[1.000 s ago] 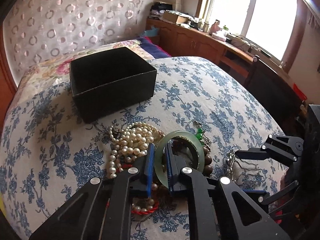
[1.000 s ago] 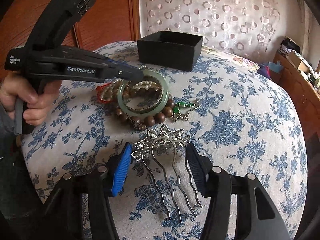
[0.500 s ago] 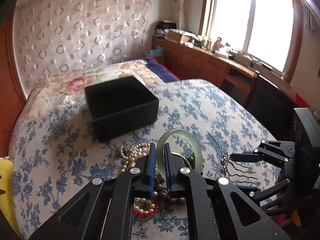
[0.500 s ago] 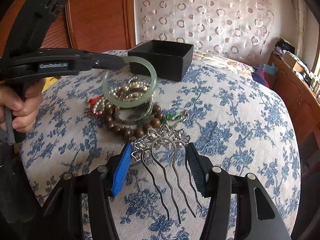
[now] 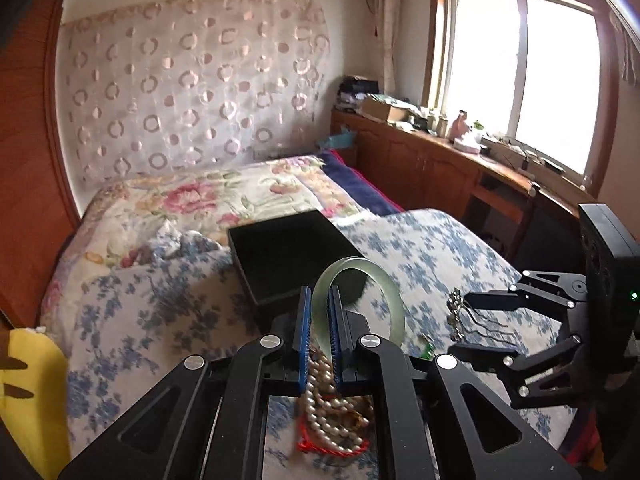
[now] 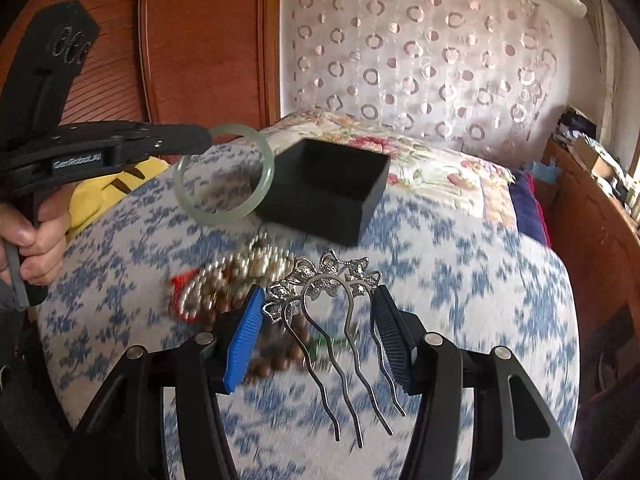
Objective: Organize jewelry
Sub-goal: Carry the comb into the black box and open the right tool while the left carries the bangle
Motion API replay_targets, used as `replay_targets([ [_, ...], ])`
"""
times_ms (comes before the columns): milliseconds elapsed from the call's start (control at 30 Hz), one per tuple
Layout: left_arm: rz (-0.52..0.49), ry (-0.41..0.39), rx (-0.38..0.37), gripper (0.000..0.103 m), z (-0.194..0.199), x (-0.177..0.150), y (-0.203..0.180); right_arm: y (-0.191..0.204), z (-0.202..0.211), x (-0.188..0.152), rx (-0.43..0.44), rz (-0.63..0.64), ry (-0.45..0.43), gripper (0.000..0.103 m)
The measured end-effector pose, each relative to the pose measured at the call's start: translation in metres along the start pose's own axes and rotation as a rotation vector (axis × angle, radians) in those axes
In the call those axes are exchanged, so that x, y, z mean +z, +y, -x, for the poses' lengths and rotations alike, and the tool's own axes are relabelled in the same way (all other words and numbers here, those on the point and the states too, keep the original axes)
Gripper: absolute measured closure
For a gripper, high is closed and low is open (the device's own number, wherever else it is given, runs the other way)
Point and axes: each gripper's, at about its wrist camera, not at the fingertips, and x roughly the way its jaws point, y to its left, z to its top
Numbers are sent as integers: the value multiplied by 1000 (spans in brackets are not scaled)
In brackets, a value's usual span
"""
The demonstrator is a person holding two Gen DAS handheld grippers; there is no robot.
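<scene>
Now the pale green jade bangle [image 6: 224, 174] hangs in the air just in front of the open black square box [image 6: 326, 188], clear of the bedspread. The left gripper [image 5: 320, 336] has its jaws clenched on the bangle's rim, blue ribbed pads pressing it from both sides. A person's hand [image 6: 30, 236] grips that tool's handle, further from the box.

Nearer the camera than the box, the silver metal hair comb with flower-shaped ornaments [image 6: 332, 312] sits between the jaws of the right gripper [image 6: 320, 336]. They are grasping it across its width, and it is lifted off the bedspread, prongs pointing back toward the camera.

On the blue-and-white floral bedspread [image 6: 460, 280] in front of the box lies the jewelry heap: a white pearl strand [image 6: 224, 280], a red cord [image 6: 182, 282] and brown wooden beads [image 6: 280, 360], partly blurred.

Beyond the box lies a pink-flowered quilt [image 5: 208, 196].
</scene>
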Motion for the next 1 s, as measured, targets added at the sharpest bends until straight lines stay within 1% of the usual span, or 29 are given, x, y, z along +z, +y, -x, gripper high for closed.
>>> replay_targets([
  [100,12,-16,15,95,1,8,10,-3,-8,16,6,15,-13,45],
  [267,31,-33,51,95,-1,22,30,-10,-31,54,19,45,-33,45],
  [567,76,-53,123,95,-8,40,66,-13,-79,111,72,92,-44,45],
  [733,104,-49,148,95,-12,45,84,-10,-104,128,106,117,-37,45],
  [967,117,-34,159,95,-25,48,96,-14,-136,126,115,99,19,44],
  [1000,117,-31,158,95,-27,48,96,-15,-138,127,116,94,23,37],
])
